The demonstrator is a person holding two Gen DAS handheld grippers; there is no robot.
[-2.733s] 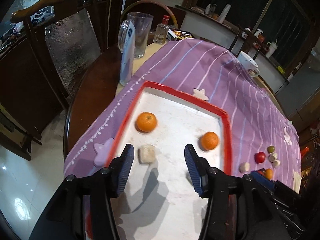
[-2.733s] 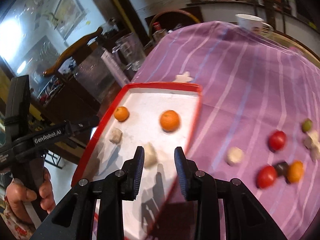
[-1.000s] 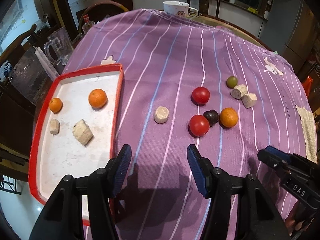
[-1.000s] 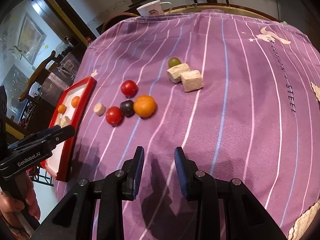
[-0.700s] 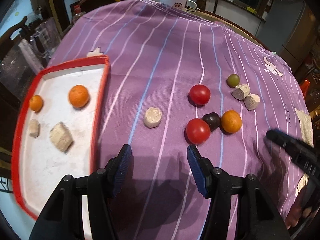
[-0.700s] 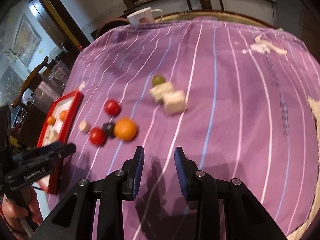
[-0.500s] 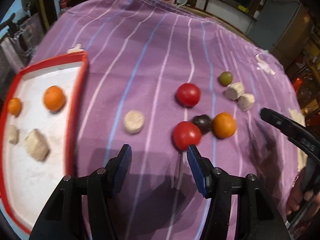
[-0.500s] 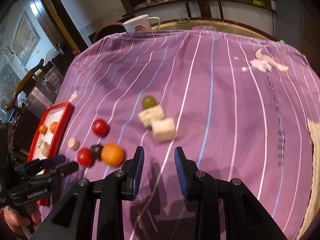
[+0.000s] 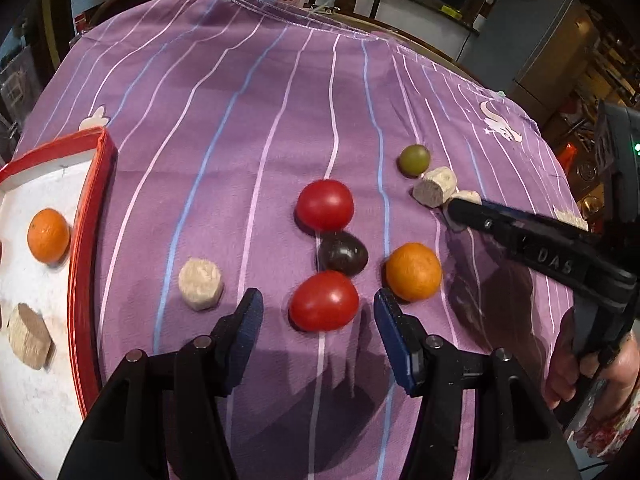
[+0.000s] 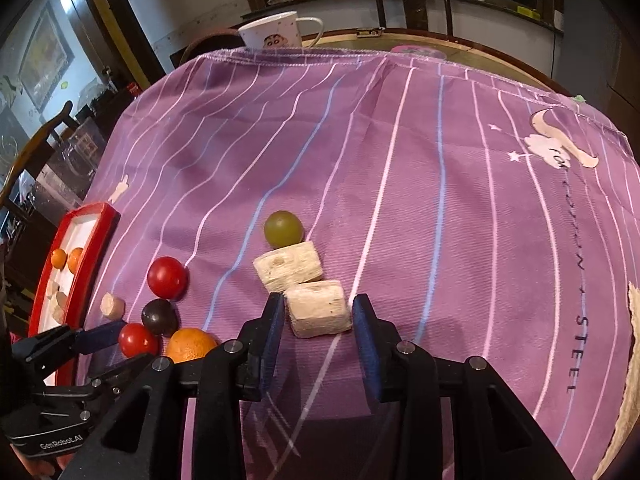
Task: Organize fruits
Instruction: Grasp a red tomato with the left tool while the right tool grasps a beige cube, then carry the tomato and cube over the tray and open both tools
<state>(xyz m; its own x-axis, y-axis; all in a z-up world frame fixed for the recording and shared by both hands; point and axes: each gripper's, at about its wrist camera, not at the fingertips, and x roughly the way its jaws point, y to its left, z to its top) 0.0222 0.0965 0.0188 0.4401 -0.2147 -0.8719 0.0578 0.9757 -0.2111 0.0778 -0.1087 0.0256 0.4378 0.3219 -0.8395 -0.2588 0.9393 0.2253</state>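
Straddling a pale block (image 10: 318,310), right gripper (image 10: 318,322) fingers (image 10: 273,320) flank its edges.

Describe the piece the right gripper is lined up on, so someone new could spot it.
On the purple cloth, right of the fruit cluster, find the green grape. Two pale chunks sit in a line below it; the target is the nearer chunk, between the open fingers of the right gripper. The farther chunk touches the grape.

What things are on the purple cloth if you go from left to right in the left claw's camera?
Red tray → beige chunk → near red tomato → orange → right claw.
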